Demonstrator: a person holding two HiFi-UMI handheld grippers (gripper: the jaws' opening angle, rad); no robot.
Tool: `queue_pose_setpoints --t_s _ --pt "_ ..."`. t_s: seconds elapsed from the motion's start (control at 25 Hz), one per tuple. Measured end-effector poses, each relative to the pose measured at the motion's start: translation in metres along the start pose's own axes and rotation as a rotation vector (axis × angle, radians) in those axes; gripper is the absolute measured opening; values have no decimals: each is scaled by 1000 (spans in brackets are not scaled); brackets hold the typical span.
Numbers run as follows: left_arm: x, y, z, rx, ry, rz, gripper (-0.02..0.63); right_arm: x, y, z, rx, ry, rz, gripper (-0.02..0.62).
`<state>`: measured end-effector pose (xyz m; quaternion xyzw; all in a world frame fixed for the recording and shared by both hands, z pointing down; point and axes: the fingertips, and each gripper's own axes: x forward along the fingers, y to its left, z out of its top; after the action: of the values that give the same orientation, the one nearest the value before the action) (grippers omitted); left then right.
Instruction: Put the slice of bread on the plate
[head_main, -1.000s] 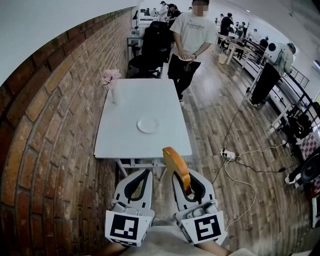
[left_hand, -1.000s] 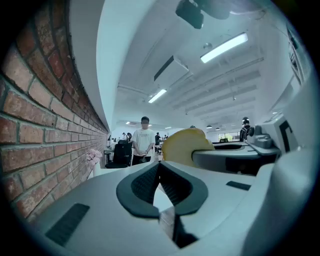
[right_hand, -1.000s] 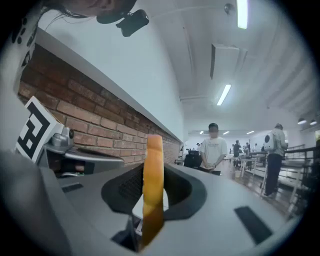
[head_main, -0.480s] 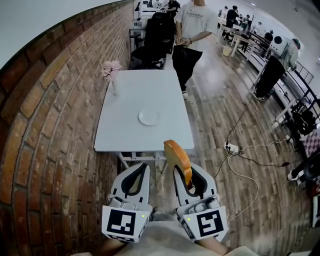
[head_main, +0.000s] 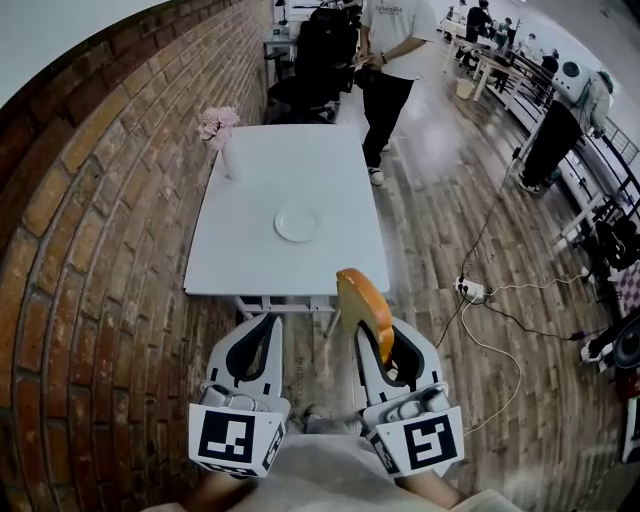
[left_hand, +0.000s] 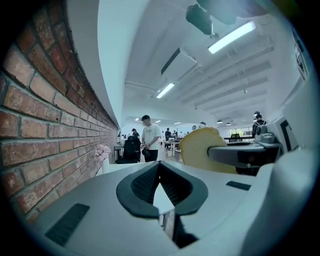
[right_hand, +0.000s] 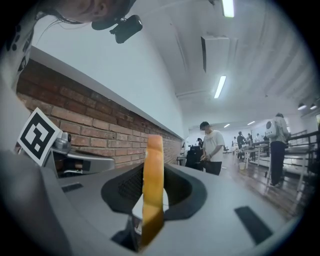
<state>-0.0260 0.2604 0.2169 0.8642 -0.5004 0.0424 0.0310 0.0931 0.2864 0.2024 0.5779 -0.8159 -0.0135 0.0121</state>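
Note:
A white plate (head_main: 297, 223) lies near the middle of the white table (head_main: 240, 270) ahead of me. The slice of bread (head_main: 362, 310), golden-crusted, stands on edge between the jaws of my right gripper (head_main: 378, 330), which is shut on it just short of the table's near edge. In the right gripper view the slice of bread (right_hand: 152, 175) rises upright through the right gripper (right_hand: 152, 172). My left gripper (head_main: 268, 320) is beside it, shut with nothing in it. In the left gripper view, the left gripper (left_hand: 159, 165) has its tips touching and the slice of bread (left_hand: 202, 147) shows to the right.
A vase of pink flowers (head_main: 220, 125) stands at the table's far left corner. A person (head_main: 395, 60) stands beyond the far end next to a black office chair (head_main: 325, 60). A brick wall (head_main: 90, 250) runs along the left. A power strip and cables (head_main: 470, 290) lie on the wooden floor to the right.
Both grippers have moved forward toward the table's near edge, the bread still in the right one. The table and plate now sit closer in the head view.

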Motion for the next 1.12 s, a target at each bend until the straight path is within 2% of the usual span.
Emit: queue_pose_setpoints --t_s 0.28,0.52,0.92,1.12 --pt "12 12 -7 -26 11 34 11 16 -9 -2 -14 14 20 98" --pt "52 30 -9 -46 -1 9 11 51 -22 -8 -28 31 9 98" --pt "144 101 -4 -55 2 -3 11 164 -46 -11 -21 22 -7 97" --pt "193 137 -3 -63 31 -19 11 222 -60 -19 -12 74 -16 98"
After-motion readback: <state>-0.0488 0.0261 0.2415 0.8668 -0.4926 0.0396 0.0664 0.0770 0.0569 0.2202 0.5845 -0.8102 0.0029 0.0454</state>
